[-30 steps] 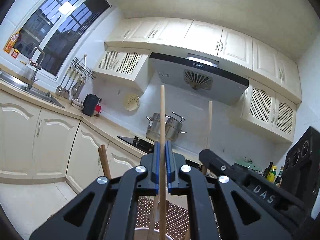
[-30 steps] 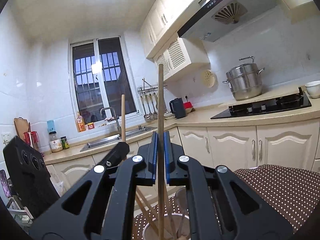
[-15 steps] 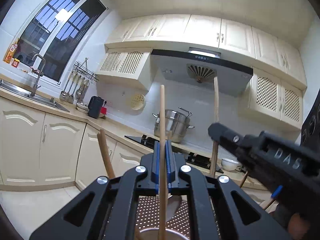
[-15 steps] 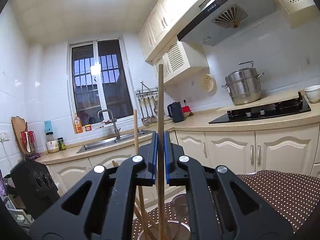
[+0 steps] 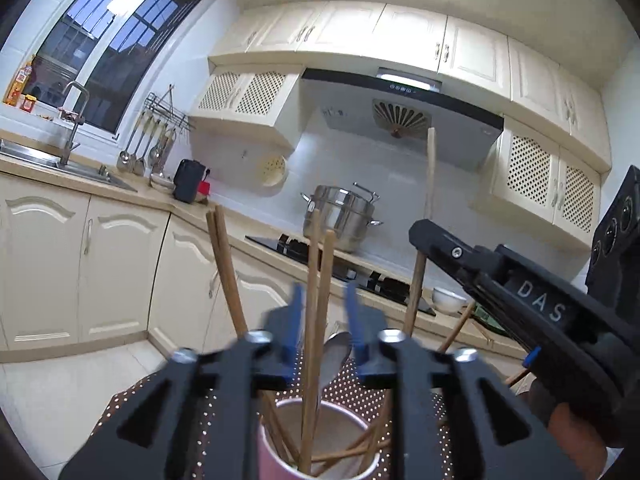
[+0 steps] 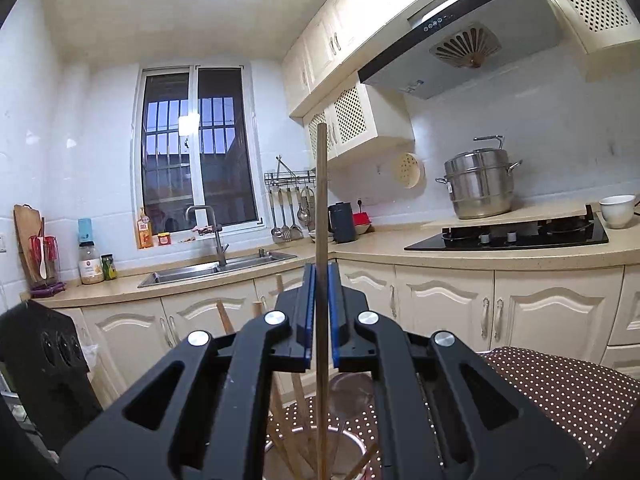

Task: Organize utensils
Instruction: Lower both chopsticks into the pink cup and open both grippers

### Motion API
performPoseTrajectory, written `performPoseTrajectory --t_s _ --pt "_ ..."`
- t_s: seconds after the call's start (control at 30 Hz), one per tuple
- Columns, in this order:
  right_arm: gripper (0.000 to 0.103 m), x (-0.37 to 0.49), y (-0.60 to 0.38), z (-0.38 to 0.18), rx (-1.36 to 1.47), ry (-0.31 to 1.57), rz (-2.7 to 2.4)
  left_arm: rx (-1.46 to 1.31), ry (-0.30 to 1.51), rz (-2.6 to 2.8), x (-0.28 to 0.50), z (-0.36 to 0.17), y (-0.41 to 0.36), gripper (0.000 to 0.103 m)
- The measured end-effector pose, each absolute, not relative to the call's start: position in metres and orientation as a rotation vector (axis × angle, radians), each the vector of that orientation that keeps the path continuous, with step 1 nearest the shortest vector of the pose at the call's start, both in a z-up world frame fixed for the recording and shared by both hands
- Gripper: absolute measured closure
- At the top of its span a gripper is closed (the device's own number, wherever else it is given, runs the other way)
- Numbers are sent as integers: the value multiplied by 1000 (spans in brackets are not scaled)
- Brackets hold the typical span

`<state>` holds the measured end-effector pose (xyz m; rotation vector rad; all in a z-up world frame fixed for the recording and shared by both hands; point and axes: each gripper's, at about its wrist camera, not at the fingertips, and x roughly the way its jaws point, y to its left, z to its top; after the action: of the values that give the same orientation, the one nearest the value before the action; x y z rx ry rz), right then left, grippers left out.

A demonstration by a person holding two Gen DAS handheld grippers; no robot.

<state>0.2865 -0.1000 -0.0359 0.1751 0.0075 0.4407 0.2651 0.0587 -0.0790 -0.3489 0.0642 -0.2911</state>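
Chopsticks (image 5: pixel 316 320) are the story: a whole cluster of wooden sticks stands in the pink-rimmed holder cup (image 5: pixel 280 452), directly below and between the left gripper's (image 5: pixel 322 320) blue-lined fingers (image 5: pixel 294 320).

Biggest item first: the brown cloth with white dots (image 6: pixel 560 380) covers the surface under both sets of fingers, spreading off to the right of the right-hand pair. On it sits the cup, seen from the right wrist as a metallic-looking rim (image 6: pixel 352 444) just beneath the right fingers.

On the left side, the fingers are spread wide and blurred; two chopsticks rise upright through the gap between them, and whether either one touches a pad cannot be made out. A further pair leans out to the left of those fingers, and a metal spoon bowl (image 5: pixel 336 356) shows just beyond them, tilted inside the cup.

The right gripper (image 6: pixel 319 312) has its fingers (image 6: pixel 306 312) closed in on a single chopstick (image 6: pixel 321 200), held upright, its top well above the fingertips and its lower end running down inside the cup. From the left wrist that same gripper (image 5: pixel 420 236) comes in from the right, with the stick (image 5: pixel 430 168) poking above it.

Behind the fingers, small and far: a steel steamer pot (image 6: pixel 478 178) by the black hob (image 6: pixel 508 236), and a white bowl (image 6: pixel 618 210) at its right end.
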Motion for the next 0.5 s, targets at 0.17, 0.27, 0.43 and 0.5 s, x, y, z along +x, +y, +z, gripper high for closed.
performPoseTrajectory --t_s 0.17,0.27,0.43,0.5 --pt "96 282 -100 -37 153 26 428 -340 86 -279 257 -74 61 67" --pt "96 279 -101 -38 140 44 424 -325 112 -279 252 -69 63 59" --pt "96 272 -101 -38 112 69 421 -295 143 -251 241 -65 64 51" --pt "96 268 -100 -38 100 83 422 -276 159 -229 237 -63 65 51"
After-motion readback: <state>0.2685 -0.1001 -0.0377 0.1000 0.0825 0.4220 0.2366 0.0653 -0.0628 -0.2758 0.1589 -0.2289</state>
